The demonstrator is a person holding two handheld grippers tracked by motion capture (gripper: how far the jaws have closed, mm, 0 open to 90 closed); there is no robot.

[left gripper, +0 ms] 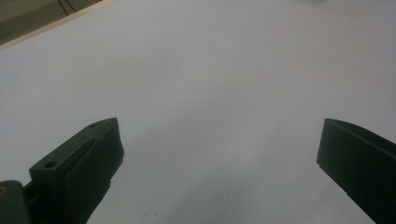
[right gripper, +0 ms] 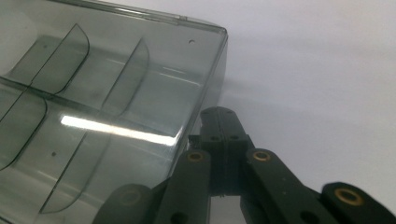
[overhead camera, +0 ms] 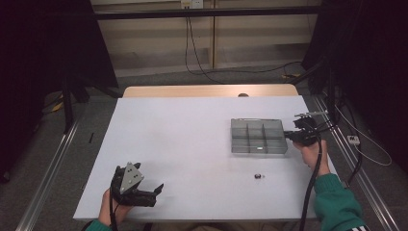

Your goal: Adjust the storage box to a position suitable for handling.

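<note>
A clear grey plastic organiser box [overhead camera: 258, 136] with several divided compartments, all of them bare, sits on the right half of the white table [overhead camera: 192, 144]. My right gripper [overhead camera: 292, 136] is at the box's right side. In the right gripper view its jaws [right gripper: 223, 126] are pressed together, shut, right beside the box's [right gripper: 93, 93] side wall near a corner, with nothing visibly between them. My left gripper [overhead camera: 146, 179] rests near the table's front left, open. In the left gripper view its jaws [left gripper: 219, 135] stand wide apart over bare table.
A small dark object [overhead camera: 259, 176] lies on the table in front of the box. Metal rails [overhead camera: 57, 154] run along both sides of the table. Cables trail on the floor behind and to the right.
</note>
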